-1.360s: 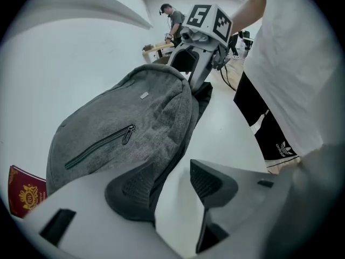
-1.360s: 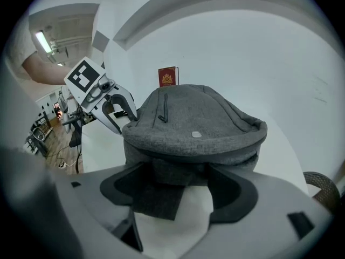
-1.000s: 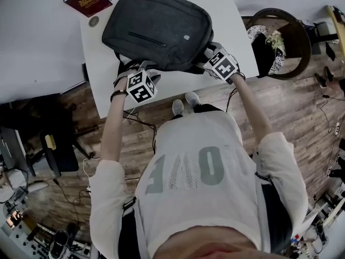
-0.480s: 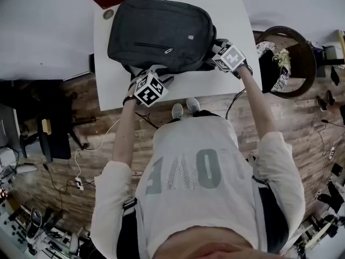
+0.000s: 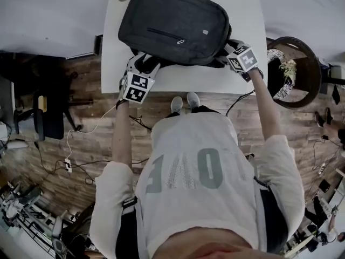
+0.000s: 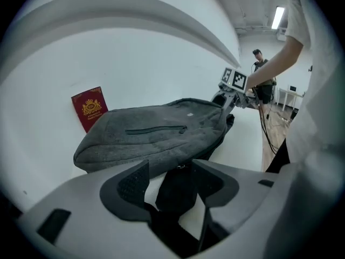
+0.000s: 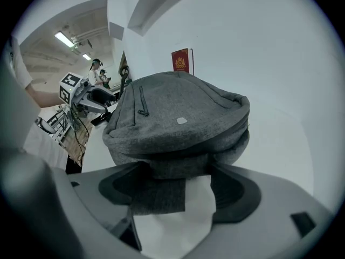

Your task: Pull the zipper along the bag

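Nearest, on the wooden floor [image 5: 81, 107], a pair of shoes [image 5: 183, 102] toed up to the near edge of a white table [image 5: 183, 80]. Just past that edge, at the near left corner of the bag [image 5: 172, 23], the left gripper [image 5: 143, 63]: jaws apart, just been opening, with a dark strap [image 6: 178, 190] lying loose between the pads, perhaps a shoulder strap, and bare tabletop showing in the gap beside it. Only a narrow strip of clear white top between the bag's near side and the table edge.

Further right, at the bag's near right end, the right gripper [image 5: 227, 50], jaws closed on a grey fold of the bag's end, the fabric spanning from pad to pad.

Between the two, the grey bag lying flat and slanted across the table, front face up, pocket zip [image 5: 167, 35] closed and running along that face. Open tabletop beyond the right gripper, on the bag's right side, up to the white wall [image 7: 280, 47]; less room on the left, with the table's left edge just beside that corner.

Behind the bag, a red booklet [image 6: 90, 108] leaning against the wall. Off the table's right edge, a round dark stand [image 5: 307, 72] close by on the floor, cables trailing across the boards
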The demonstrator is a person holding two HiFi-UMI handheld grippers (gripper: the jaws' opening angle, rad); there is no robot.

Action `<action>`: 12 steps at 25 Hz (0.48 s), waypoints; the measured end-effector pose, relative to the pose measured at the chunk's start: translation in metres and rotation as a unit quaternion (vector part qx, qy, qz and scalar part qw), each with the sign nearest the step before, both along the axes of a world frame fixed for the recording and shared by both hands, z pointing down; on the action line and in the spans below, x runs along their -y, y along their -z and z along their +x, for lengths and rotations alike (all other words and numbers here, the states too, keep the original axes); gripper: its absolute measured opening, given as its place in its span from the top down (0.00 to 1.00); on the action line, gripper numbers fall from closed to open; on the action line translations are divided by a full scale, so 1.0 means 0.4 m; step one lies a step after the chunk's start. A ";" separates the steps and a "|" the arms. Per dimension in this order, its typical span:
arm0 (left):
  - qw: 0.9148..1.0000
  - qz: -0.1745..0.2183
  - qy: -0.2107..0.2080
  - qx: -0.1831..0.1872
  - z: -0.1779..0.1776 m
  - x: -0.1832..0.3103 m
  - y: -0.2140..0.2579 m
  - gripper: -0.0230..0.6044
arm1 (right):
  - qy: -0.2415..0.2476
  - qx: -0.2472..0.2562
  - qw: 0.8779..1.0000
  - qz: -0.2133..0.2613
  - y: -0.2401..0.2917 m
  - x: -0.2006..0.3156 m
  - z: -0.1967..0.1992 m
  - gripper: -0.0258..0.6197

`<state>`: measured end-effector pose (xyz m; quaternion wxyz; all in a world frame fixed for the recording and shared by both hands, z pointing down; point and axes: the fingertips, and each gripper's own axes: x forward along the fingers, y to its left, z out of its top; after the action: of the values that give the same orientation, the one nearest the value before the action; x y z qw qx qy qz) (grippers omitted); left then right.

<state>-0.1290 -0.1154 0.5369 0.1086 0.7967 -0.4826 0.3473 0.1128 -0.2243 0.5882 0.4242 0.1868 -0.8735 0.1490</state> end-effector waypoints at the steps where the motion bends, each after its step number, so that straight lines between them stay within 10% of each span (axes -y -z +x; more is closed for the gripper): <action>1: 1.000 -0.009 0.000 0.006 -0.001 0.002 -0.009 0.60 | -0.001 0.001 1.000 0.000 -0.001 0.000 -0.001 0.38; 12: 0.981 -0.065 0.183 -0.021 0.001 0.021 -0.082 0.60 | -0.083 0.054 0.995 -0.009 -0.009 -0.008 0.021 0.38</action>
<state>-0.1288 -0.1237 0.5697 0.2320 0.6933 -0.5942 0.3354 0.1210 -0.2212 0.5918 0.3646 0.2463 -0.8750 0.2018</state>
